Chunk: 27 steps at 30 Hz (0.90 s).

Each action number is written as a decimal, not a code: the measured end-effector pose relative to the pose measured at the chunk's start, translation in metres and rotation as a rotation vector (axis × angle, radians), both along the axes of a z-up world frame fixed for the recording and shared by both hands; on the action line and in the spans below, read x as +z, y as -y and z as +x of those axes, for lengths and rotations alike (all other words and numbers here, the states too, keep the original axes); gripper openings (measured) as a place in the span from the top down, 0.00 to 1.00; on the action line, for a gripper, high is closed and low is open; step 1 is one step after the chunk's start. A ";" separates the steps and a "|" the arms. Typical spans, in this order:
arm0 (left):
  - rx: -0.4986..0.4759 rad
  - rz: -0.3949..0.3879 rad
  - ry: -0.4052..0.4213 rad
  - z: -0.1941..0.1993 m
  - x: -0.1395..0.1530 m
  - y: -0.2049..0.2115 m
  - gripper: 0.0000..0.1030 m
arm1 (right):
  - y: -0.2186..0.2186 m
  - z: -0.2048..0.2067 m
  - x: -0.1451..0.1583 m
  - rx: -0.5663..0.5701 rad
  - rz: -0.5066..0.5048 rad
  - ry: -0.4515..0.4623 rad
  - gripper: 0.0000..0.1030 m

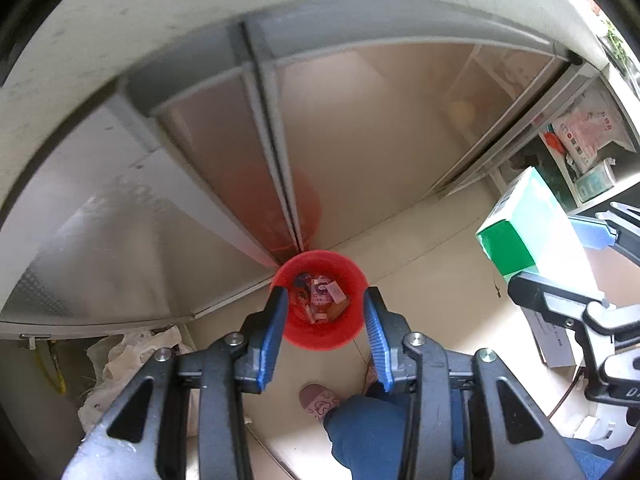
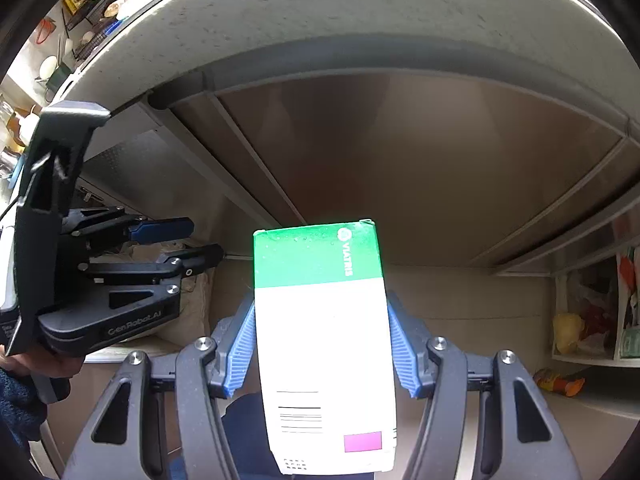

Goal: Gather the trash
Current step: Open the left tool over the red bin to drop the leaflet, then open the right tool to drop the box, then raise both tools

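Observation:
A red trash bin (image 1: 320, 334) stands on the pale floor against the metal cabinet doors, holding several wrappers (image 1: 320, 300). My left gripper (image 1: 326, 300) hangs straight above it, open, with nothing between its blue pads (image 1: 274, 336). The same gripper (image 2: 200, 240) shows at the left of the right wrist view. My right gripper (image 2: 320, 320) is shut on a white and green carton (image 2: 324, 340), blue pads pressing both long sides. That carton (image 1: 516, 228) also appears at the right of the left wrist view, held above the floor to the right of the bin.
Metal cabinet doors (image 1: 224, 168) run under a stone counter edge (image 2: 320, 20). A crumpled white plastic bag (image 1: 120, 364) lies left of the bin. A person's slippered foot (image 1: 318, 400) and blue trouser leg (image 1: 360, 436) stand just behind the bin. Open shelves (image 2: 592, 312) with packets are at right.

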<state>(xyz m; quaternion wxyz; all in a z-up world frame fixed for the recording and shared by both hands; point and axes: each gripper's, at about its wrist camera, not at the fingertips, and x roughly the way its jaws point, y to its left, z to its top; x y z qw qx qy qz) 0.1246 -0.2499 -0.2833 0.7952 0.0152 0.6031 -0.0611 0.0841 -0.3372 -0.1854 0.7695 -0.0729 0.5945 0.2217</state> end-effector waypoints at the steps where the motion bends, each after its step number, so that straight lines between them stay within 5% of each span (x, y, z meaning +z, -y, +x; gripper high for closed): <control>1: 0.005 0.002 0.001 0.000 0.000 -0.002 0.64 | -0.001 -0.001 0.000 0.003 0.001 -0.002 0.45; 13: 0.095 -0.009 -0.026 -0.012 -0.003 -0.038 0.49 | -0.013 0.006 -0.032 0.059 0.005 -0.036 0.45; 17: 0.105 0.007 -0.022 -0.021 -0.005 -0.051 0.32 | -0.020 0.003 -0.046 0.082 -0.015 -0.062 0.45; 27: 0.119 0.037 -0.003 -0.035 -0.032 -0.069 0.25 | -0.024 0.001 -0.094 0.116 -0.072 -0.067 0.44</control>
